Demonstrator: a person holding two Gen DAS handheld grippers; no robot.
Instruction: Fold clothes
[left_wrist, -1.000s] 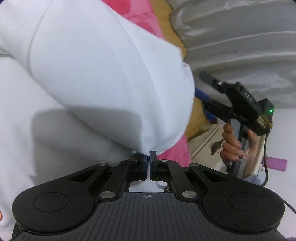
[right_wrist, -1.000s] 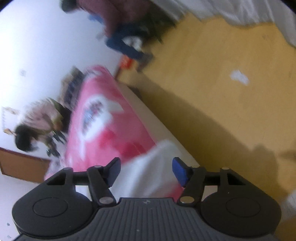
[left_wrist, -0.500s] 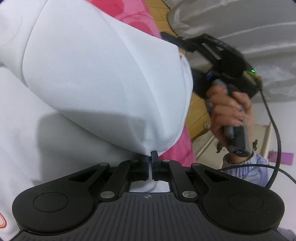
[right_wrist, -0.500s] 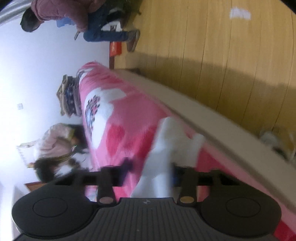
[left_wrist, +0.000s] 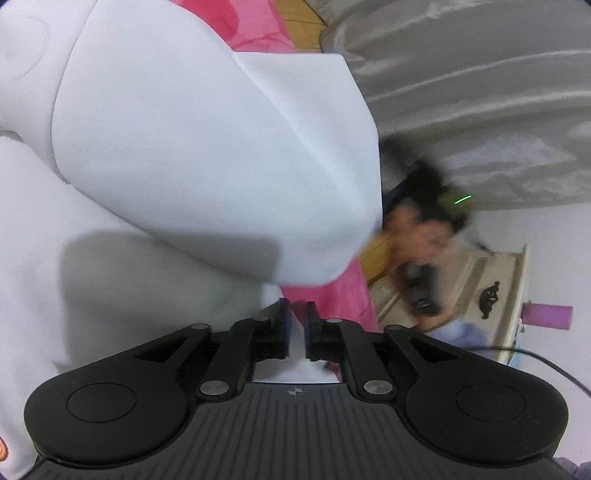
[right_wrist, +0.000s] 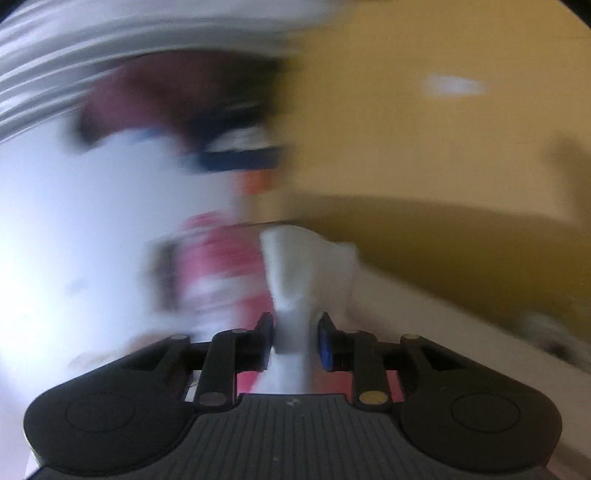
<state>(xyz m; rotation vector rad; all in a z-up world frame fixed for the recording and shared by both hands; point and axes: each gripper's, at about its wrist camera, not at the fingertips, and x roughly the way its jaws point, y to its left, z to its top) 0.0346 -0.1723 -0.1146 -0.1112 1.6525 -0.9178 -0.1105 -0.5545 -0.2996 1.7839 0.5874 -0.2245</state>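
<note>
A white garment (left_wrist: 184, 166) lies on a pink bedspread (left_wrist: 325, 299), with one part folded over in a thick puffed layer. My left gripper (left_wrist: 297, 314) is low at the fold's near edge; its jaws stand slightly apart and the white cloth has slipped out from between them. My right gripper (right_wrist: 295, 328) is shut on a bunched end of the white garment (right_wrist: 303, 266), which stands up between its blue pads (right_wrist: 325, 343). In the left wrist view the right gripper and the hand holding it (left_wrist: 417, 236) are a blur beyond the fold's right edge.
The bed's cream edge (right_wrist: 461, 332) runs along a yellow wooden floor (right_wrist: 424, 129). Grey curtains (left_wrist: 461, 92) hang at the back. A cream cabinet (left_wrist: 498, 302) with a purple object (left_wrist: 546, 315) stands at right. Blurred people are in the background of the right wrist view (right_wrist: 177, 99).
My right gripper swung in to the bed and closed on the garment's bunched end. My left gripper's jaws have parted slightly and let go of the fold's edge.
</note>
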